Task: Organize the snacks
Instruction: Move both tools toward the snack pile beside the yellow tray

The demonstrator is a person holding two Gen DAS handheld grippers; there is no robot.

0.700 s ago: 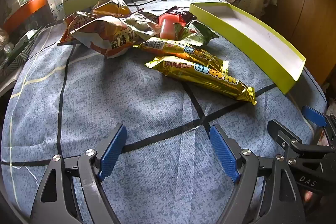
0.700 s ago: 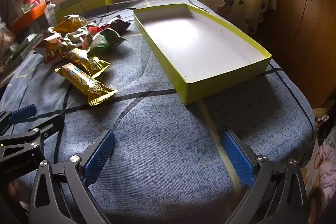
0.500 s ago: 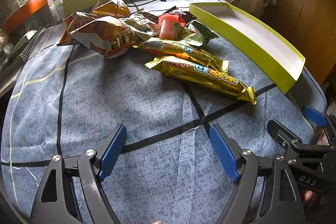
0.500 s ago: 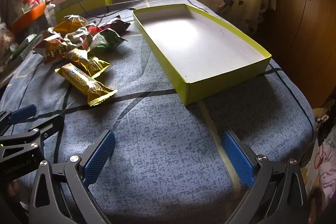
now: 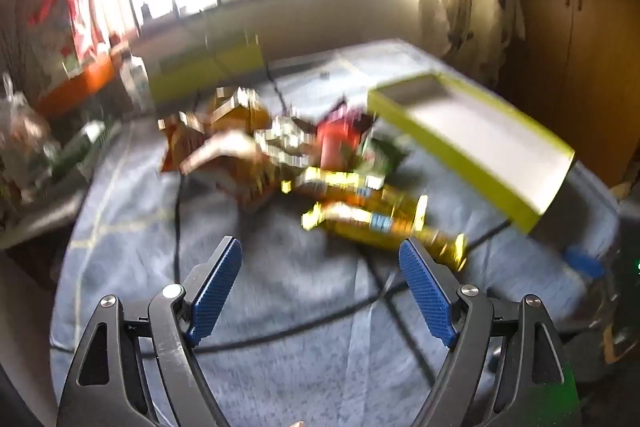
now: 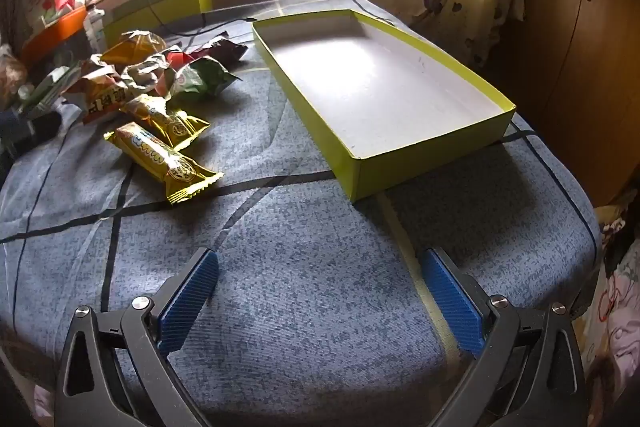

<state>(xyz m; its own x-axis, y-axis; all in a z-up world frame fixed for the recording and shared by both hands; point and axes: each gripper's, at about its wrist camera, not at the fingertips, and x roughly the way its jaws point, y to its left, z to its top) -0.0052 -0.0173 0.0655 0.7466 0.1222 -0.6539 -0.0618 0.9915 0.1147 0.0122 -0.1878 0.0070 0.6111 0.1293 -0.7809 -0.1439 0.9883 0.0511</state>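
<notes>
A pile of snack packets lies on the blue cloth at the left. Two gold bar packets lie nearest: one in front, one behind it. A shallow yellow-green box with a white inside stands empty at the right. The left wrist view is blurred; it shows the pile, the front gold bar and the box. My left gripper is open and empty, above the cloth short of the bars. My right gripper is open and empty near the front edge.
A second yellow-green box stands at the back by the window wall, with a white bottle and an orange tray to its left. A wooden cabinet and curtain stand on the right. Black cable runs across the back.
My left gripper has lifted and moved fast, so its view is now blurred and looks from higher up. The right gripper has barely moved. The snacks and box lie as before.
</notes>
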